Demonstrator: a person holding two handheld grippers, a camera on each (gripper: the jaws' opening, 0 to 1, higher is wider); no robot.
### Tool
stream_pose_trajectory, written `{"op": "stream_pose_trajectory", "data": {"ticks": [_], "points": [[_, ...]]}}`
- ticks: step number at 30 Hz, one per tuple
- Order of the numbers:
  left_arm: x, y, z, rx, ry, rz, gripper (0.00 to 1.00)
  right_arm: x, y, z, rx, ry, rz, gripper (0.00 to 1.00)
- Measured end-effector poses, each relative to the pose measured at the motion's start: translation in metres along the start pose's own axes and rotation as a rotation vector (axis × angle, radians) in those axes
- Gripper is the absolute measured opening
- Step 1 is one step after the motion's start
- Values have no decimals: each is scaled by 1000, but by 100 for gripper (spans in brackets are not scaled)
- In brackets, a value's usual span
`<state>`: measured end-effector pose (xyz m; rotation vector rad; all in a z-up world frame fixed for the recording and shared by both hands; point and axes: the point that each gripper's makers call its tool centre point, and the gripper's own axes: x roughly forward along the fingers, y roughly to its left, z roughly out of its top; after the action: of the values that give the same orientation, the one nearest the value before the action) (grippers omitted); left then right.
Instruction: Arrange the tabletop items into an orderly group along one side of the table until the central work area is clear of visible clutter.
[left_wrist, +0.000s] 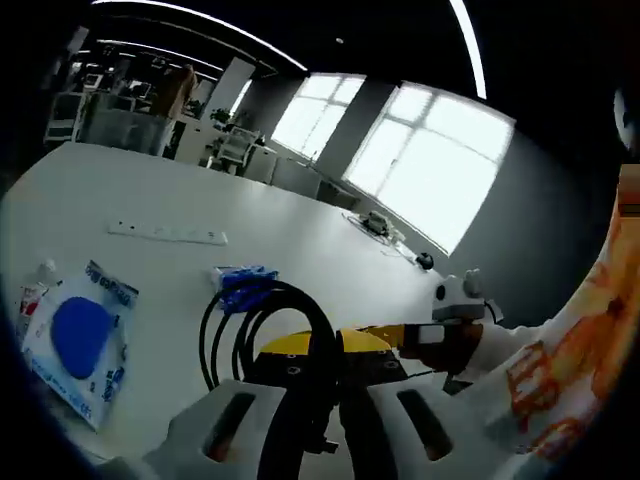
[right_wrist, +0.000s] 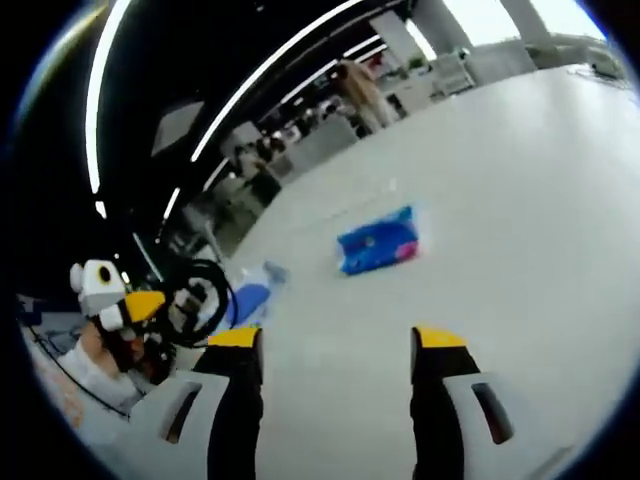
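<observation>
Two grippers work over a wide white table (left_wrist: 300, 240). In the left gripper view, the left gripper (left_wrist: 325, 405) has its jaws pressed together on a coiled black cable (left_wrist: 262, 325), which loops up in front of them above the table. Beyond the coil a crumpled blue packet (left_wrist: 243, 281) lies on the table, and a flat pouch with a blue round shape (left_wrist: 80, 338) lies well apart at the left, near the table edge. A white power strip (left_wrist: 167, 233) lies farther back. In the right gripper view, the right gripper (right_wrist: 338, 345) has its yellow-tipped jaws spread apart with nothing between them. A blue packet (right_wrist: 378, 243) lies on the table ahead of it.
</observation>
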<state>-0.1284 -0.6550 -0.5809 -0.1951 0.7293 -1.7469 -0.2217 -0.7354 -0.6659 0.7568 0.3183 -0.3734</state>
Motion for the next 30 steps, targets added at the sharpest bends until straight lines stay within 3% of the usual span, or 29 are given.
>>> {"op": "stream_pose_trajectory", "data": {"ticks": [3,8,13,17,21,24,28,30], "points": [[4,-7,4,-10,-17,-30,4,7,22,0,2,11,86,63],[7,-29,26,-94,-99,-141,4,19,57,2,25,17,226,69],[5,-54,49,-179,-174,-262,4,28,83,6,152,8,332,74],[4,-62,54,-185,-193,-315,3,28,95,16,245,-32,401,75],[0,-79,63,-278,-232,-428,3,26,104,27,339,-65,472,77],[0,-87,63,-267,-234,-466,3,19,119,33,427,-71,589,68],[-4,-101,70,-317,-269,-571,3,13,134,41,576,-90,701,65],[-6,-104,73,-343,-286,-602,3,6,143,48,625,-104,774,58]]}}
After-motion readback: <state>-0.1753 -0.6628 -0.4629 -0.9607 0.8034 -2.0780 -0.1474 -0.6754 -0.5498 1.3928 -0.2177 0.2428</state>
